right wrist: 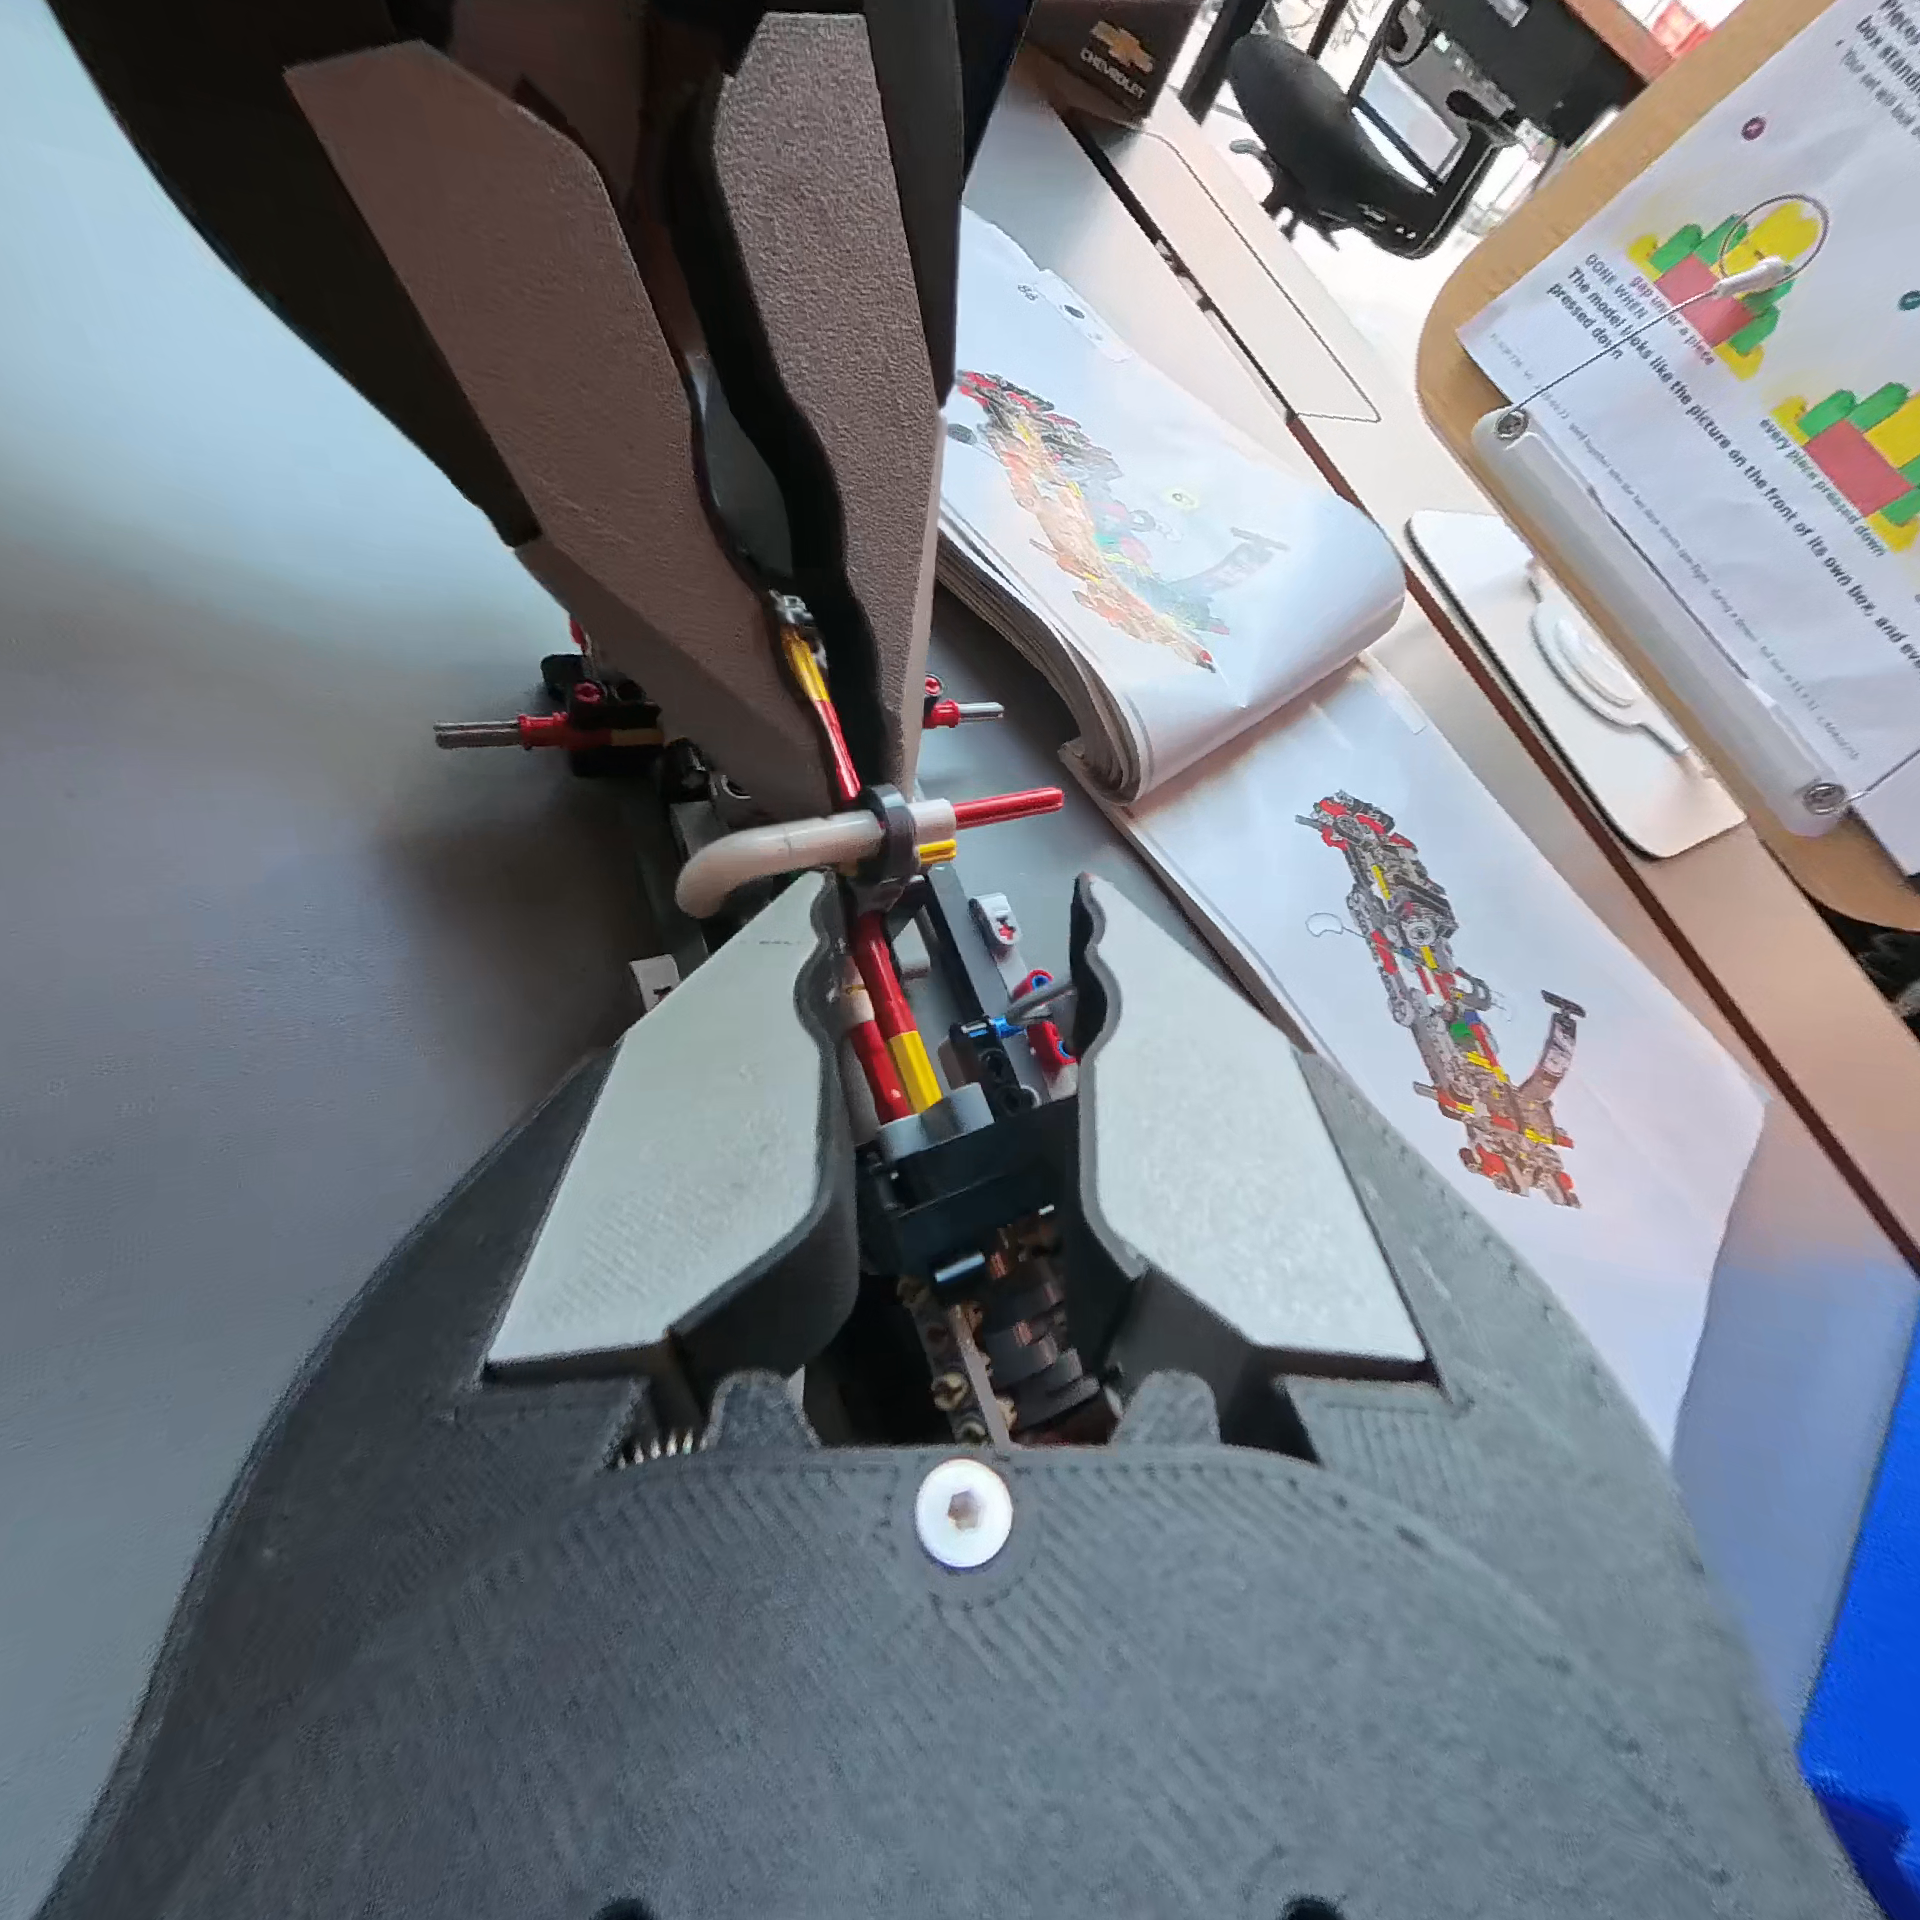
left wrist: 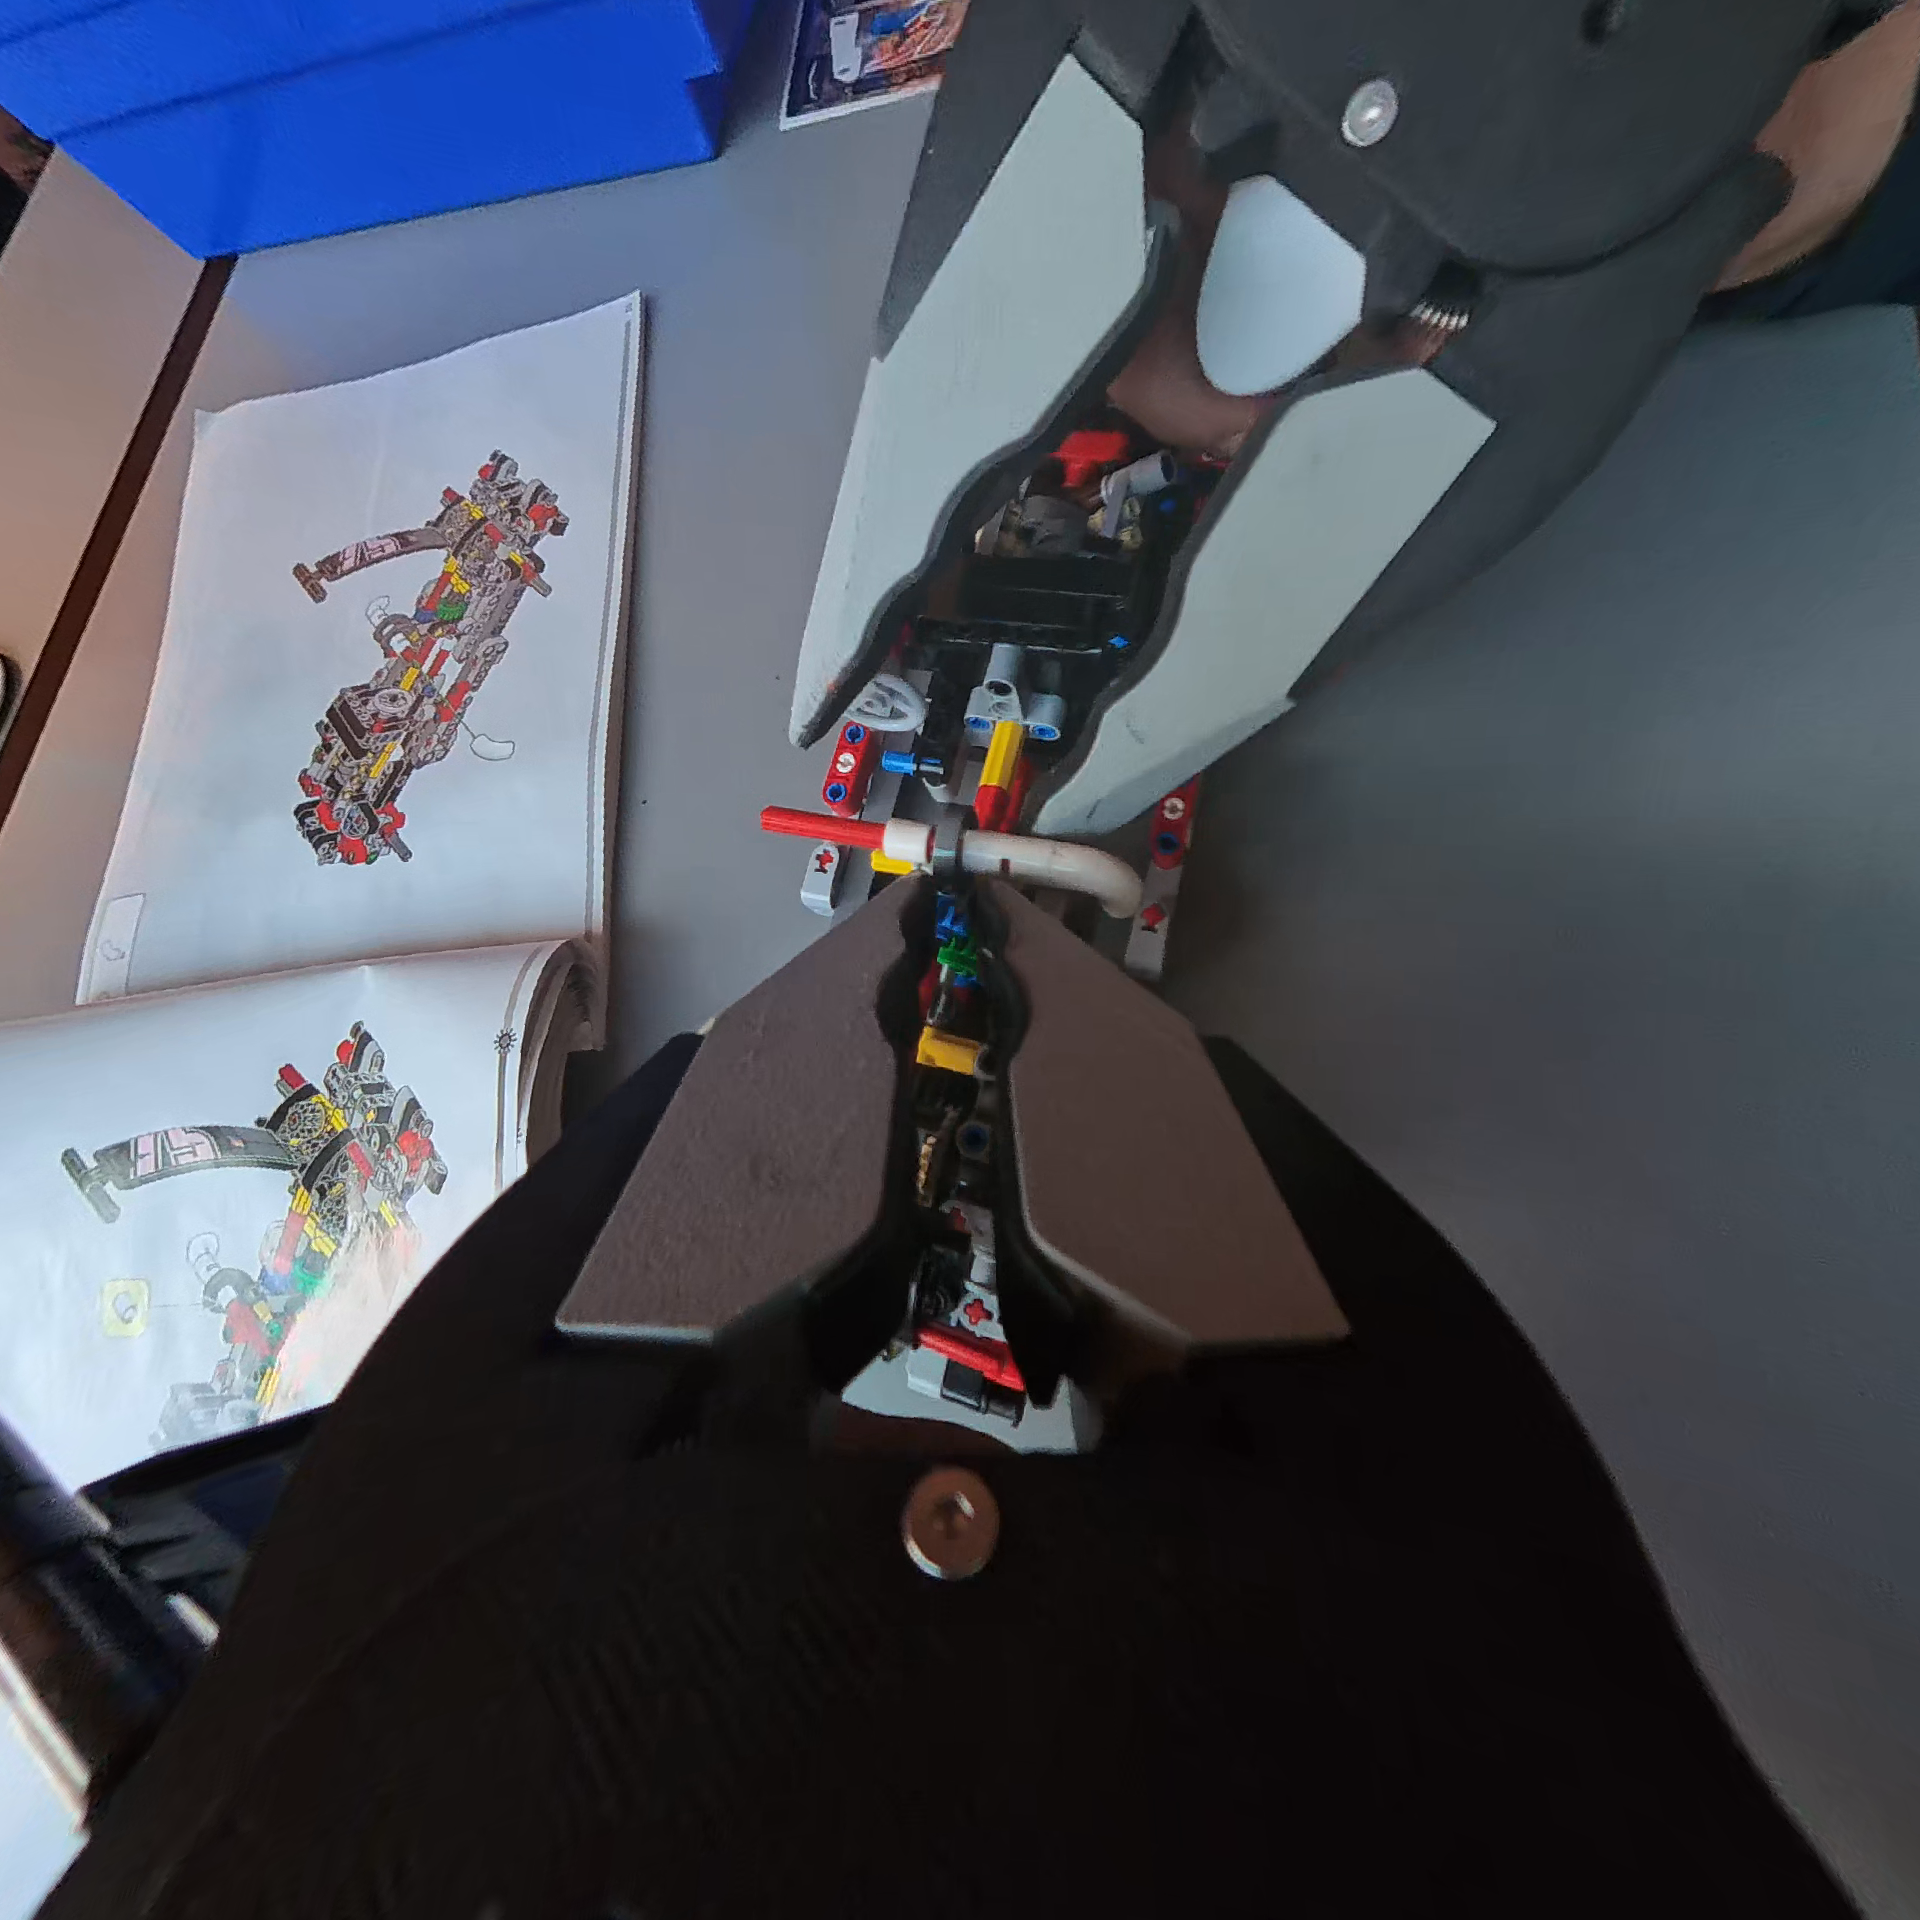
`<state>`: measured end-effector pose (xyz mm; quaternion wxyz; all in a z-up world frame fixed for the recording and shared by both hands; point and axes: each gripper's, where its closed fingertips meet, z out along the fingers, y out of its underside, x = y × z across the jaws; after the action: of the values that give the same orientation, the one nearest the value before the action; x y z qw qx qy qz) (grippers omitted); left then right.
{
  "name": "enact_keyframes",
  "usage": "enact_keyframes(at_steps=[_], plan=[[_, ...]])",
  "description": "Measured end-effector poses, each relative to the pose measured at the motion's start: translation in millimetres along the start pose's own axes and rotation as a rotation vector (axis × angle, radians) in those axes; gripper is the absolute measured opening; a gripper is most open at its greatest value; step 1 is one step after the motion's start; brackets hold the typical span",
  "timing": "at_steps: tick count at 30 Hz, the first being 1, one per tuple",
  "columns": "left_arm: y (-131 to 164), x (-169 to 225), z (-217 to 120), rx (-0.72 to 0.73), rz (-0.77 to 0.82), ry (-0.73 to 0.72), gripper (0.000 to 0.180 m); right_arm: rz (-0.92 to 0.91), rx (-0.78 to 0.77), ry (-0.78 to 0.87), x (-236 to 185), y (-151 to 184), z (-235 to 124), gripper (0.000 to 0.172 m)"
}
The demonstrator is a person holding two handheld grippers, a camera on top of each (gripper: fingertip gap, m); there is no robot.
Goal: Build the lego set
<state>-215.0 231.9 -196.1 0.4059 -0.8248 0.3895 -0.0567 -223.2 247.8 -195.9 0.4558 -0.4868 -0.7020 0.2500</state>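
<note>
A long brick model (left wrist: 997,727) of black, grey, red and yellow parts lies on the grey table (left wrist: 1558,935). Across it runs a red axle (left wrist: 821,826) with a white bent tube (left wrist: 1049,857), joined by a dark grey connector (left wrist: 948,847). My left gripper (left wrist: 954,891) is shut, its dark tips right at that connector; I cannot tell whether they pinch it. It comes down from the top of the right wrist view (right wrist: 871,795). My right gripper (right wrist: 951,904), with light grey pads, straddles the model (right wrist: 966,1143), and its black body is wedged between the fingers. It also shows in the left wrist view (left wrist: 935,779).
An open instruction booklet (left wrist: 395,644) lies left of the model and shows in the right wrist view (right wrist: 1143,540). A blue box (left wrist: 364,104) stands at the far edge. A stand with a printed sheet (right wrist: 1714,364) and an office chair (right wrist: 1340,135) are beyond. Left and right tips are no more than a few centimetres apart.
</note>
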Motion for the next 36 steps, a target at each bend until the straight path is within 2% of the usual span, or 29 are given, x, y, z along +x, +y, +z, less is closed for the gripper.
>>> enact_keyframes(at_steps=[4, 7, 16, 19, 36], plan=[[0.9, 0.3, -0.6, -0.004, 0.005, 0.003, 0.003, -0.009, 0.012, 0.006, 0.0, 0.1, -0.8, 0.039], [1.2, 0.4, -1.1, 0.007, 0.01, 0.008, 0.003, 0.038, 0.014, -0.047, -1.3, 1.1, -0.5, 0.033], [1.7, -5.6, 0.1, 0.003, -0.003, 0.02, 0.002, 0.163, 0.046, -0.132, 2.9, -0.7, -1.2, 0.03], [1.4, -6.8, 0.3, 0.005, -0.011, 0.017, 0.002, 0.128, 0.035, -0.123, 1.1, 0.0, 0.0, 0.036], [2.2, -4.4, -0.5, -0.004, -0.009, 0.038, 0.001, 0.008, 0.004, -0.064, -2.1, -3.1, 2.6, 0.031]])
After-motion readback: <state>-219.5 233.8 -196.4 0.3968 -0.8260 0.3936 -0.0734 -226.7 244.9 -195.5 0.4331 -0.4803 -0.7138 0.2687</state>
